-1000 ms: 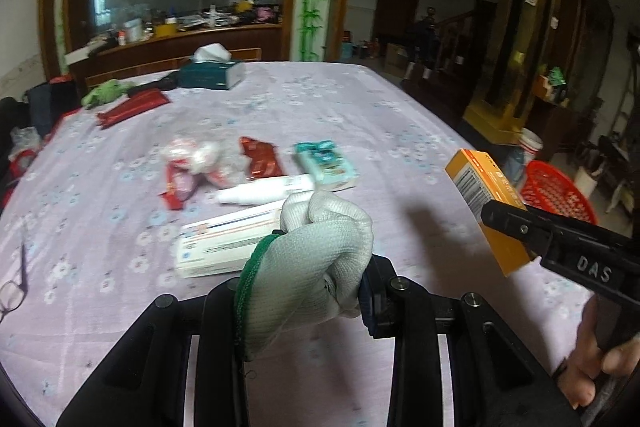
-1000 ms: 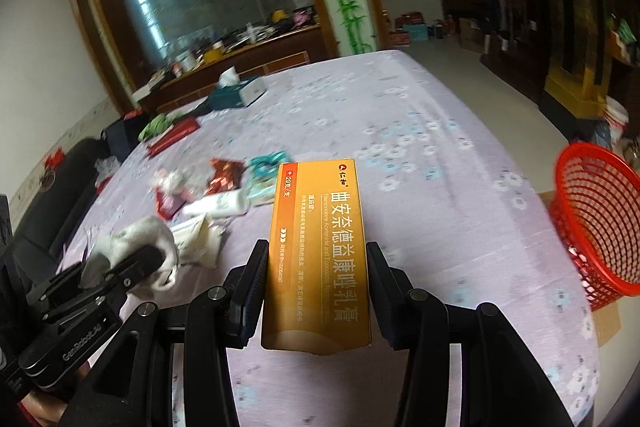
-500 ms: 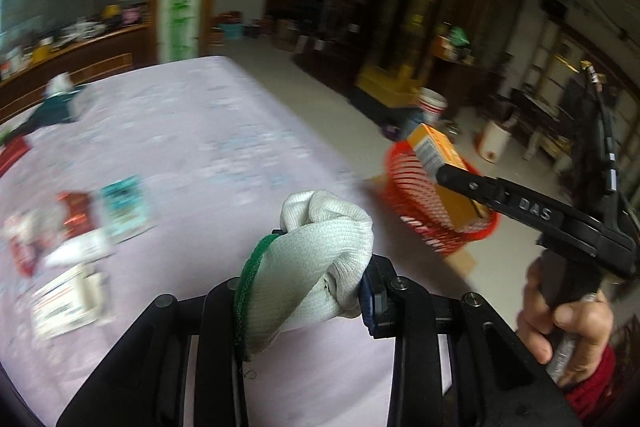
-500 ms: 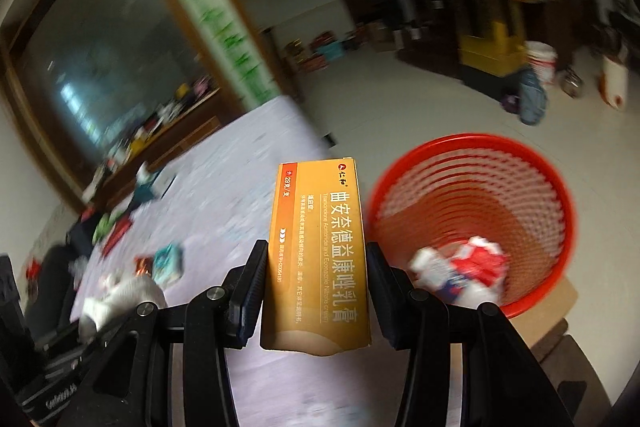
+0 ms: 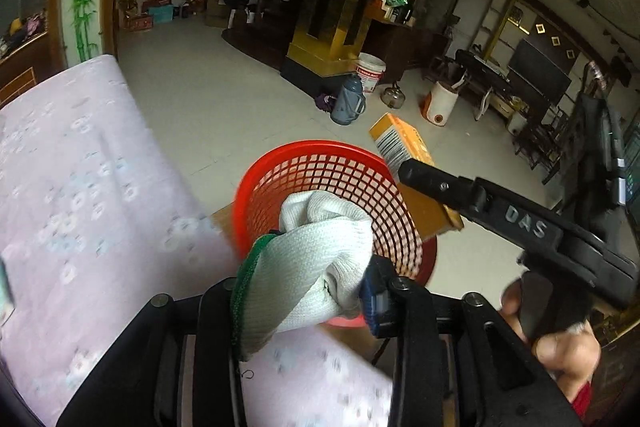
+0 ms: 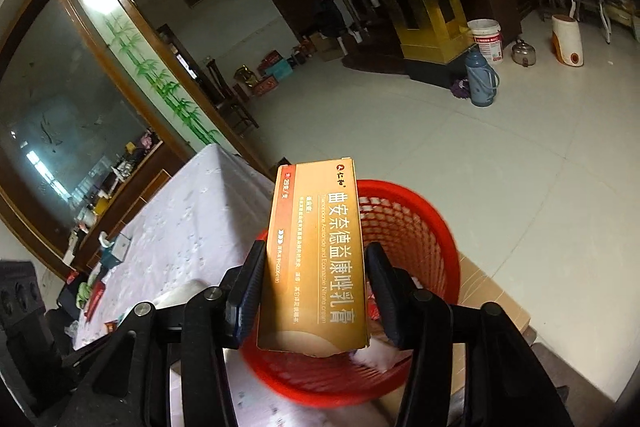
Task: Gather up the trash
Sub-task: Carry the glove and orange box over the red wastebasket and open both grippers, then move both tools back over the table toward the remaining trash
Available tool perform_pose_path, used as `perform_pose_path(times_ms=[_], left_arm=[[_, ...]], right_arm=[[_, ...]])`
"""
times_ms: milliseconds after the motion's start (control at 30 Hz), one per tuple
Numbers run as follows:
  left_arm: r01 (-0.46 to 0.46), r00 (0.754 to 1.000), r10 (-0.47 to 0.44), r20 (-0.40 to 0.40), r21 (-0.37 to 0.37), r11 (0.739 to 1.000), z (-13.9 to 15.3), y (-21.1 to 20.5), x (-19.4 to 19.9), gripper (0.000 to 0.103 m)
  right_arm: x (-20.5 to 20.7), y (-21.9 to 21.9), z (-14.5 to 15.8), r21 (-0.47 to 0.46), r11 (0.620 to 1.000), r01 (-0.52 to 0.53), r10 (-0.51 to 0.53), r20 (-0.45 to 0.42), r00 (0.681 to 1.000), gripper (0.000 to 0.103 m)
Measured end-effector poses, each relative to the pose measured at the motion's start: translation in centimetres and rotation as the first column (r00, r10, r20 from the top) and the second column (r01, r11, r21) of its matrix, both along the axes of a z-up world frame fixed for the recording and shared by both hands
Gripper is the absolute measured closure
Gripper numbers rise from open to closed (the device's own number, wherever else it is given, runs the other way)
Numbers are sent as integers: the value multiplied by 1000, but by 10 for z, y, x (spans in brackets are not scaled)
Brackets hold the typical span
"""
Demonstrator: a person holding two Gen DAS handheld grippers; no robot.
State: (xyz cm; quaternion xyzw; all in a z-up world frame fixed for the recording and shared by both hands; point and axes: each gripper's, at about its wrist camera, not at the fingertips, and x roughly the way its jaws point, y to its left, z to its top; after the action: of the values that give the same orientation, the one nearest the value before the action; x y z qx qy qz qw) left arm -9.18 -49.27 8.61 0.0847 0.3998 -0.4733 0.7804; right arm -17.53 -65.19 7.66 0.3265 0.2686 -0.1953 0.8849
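Note:
My left gripper (image 5: 308, 291) is shut on a balled white knit glove with a green cuff (image 5: 316, 259), held over the near rim of the red mesh basket (image 5: 340, 171) on the floor beside the table. My right gripper (image 6: 316, 287) is shut on an orange medicine box (image 6: 320, 247), which stands upright above the same red basket (image 6: 420, 227). From the left wrist view the orange box (image 5: 400, 143) hangs over the basket's far right rim, clamped in the right gripper (image 5: 424, 179), with a hand (image 5: 560, 347) on its handle. White and red trash (image 6: 380, 351) lies inside the basket.
The table with a lilac flowered cloth (image 5: 80, 167) runs along the left, its edge beside the basket. Cardboard (image 6: 492, 299) lies under the basket. A blue thermos (image 5: 348, 105), white bucket (image 5: 371, 71), kettle (image 5: 394, 97) and white container (image 5: 440, 103) stand on the tiled floor beyond.
Both grippers swung from over the table to above the red basket, carrying the glove and the orange box. The table's trash has slid out of view to the left.

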Motion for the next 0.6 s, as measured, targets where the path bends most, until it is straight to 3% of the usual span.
perform_pose_path(times_ms=[33, 67, 300, 600], left_arm=[[0, 1000, 0, 3, 20, 1000, -5, -9, 2, 50], [-9, 1000, 8, 4, 27, 1000, -7, -11, 3, 47], [-48, 999, 48, 12, 11, 999, -4, 26, 6, 47], [-169, 985, 169, 43, 2, 986, 8, 136, 10, 42]], right_arm=[[1, -3, -1, -5, 1000, 8, -8, -8, 1000, 47], [1, -9, -3, -6, 1000, 19, -19, -13, 1000, 47], [-10, -1, -3, -12, 1000, -4, 4, 19, 1000, 46], [16, 82, 4, -24, 972, -235, 236, 26, 971, 44]])
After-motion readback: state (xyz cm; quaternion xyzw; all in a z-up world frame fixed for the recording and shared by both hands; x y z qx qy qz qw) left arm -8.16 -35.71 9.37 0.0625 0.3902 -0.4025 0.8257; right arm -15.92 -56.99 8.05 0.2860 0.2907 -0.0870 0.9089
